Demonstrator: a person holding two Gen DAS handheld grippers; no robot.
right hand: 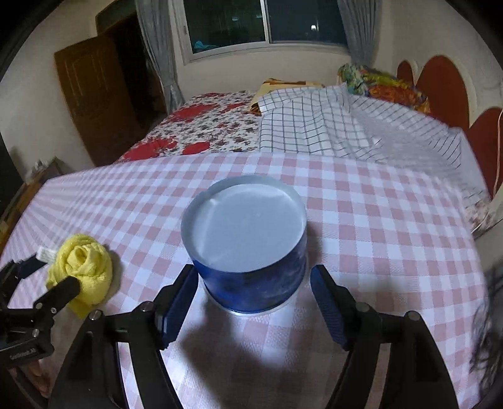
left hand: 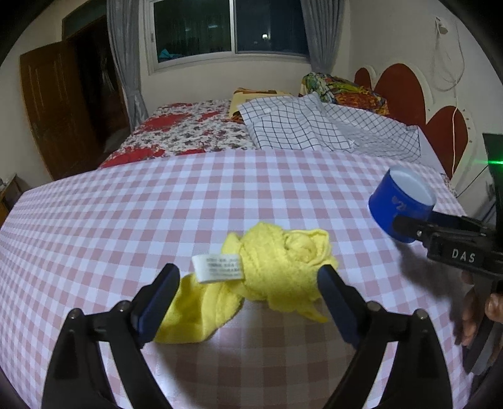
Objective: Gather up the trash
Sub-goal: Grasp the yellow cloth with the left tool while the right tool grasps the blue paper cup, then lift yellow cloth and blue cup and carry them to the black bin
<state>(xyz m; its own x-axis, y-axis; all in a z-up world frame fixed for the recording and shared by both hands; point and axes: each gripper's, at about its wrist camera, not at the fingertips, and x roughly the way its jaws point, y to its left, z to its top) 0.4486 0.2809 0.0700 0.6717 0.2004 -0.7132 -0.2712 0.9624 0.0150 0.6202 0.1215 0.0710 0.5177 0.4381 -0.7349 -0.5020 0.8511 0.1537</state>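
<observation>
A crumpled yellow cloth (left hand: 267, 280) with a white label lies on the pink checked tablecloth (left hand: 157, 204). My left gripper (left hand: 248, 283) is open, its two fingers standing on either side of the cloth. A blue paper cup (right hand: 248, 242) stands upside down, white base up. My right gripper (right hand: 251, 283) is open around the cup's lower part; its left finger is close to the wall and a gap shows at the right finger. In the left wrist view the cup (left hand: 399, 201) shows at the right with the right gripper (left hand: 405, 226) at it. The yellow cloth (right hand: 85, 264) and left gripper (right hand: 52, 273) show in the right wrist view.
A bed with a floral sheet (left hand: 188, 129), a checked blue-and-white cloth (left hand: 301, 126) and a colourful pillow (left hand: 345, 88) lies beyond the table. A brown door (left hand: 59, 107) is at the left, a window (left hand: 229, 28) behind.
</observation>
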